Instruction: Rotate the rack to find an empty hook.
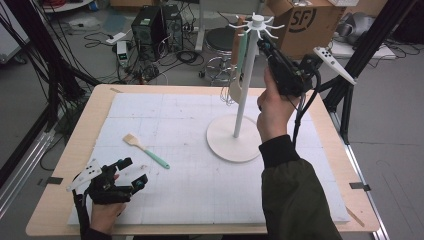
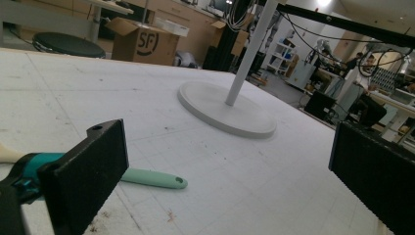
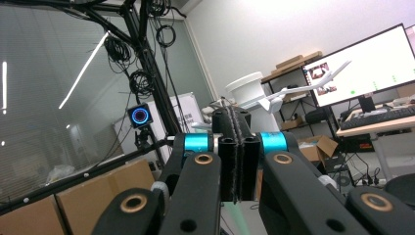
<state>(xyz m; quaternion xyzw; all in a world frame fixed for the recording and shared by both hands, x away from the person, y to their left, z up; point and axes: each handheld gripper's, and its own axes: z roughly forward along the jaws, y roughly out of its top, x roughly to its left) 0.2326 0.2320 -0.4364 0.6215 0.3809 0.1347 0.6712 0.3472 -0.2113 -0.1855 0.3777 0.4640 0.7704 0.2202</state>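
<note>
A white hook stand [image 1: 244, 90] rises from its round base [image 1: 222, 142] on the white mat [image 1: 200, 185]. Several utensils hang from its top hooks, among them a mint-handled one [image 1: 242, 50] and a whisk [image 1: 227, 93]. My right gripper [image 1: 262, 44] is raised beside the hooks, jaws pressed together; I cannot tell whether anything thin is pinched. In the right gripper view the stand's top [image 3: 252, 90] sits just behind the shut jaws. A mint-handled brush [image 1: 147, 150] lies on the mat, front left. My left gripper [image 1: 131, 172] rests open just short of it, with the handle [image 2: 151, 178] beside its left jaw.
An SF cardboard box [image 1: 305, 20], a black stool [image 1: 222, 40] and computer towers [image 1: 155, 25] stand on the floor beyond the table's far edge. Black frame legs [image 1: 350, 75] rise at the right. The stand base [image 2: 230, 110] lies ahead of the left gripper.
</note>
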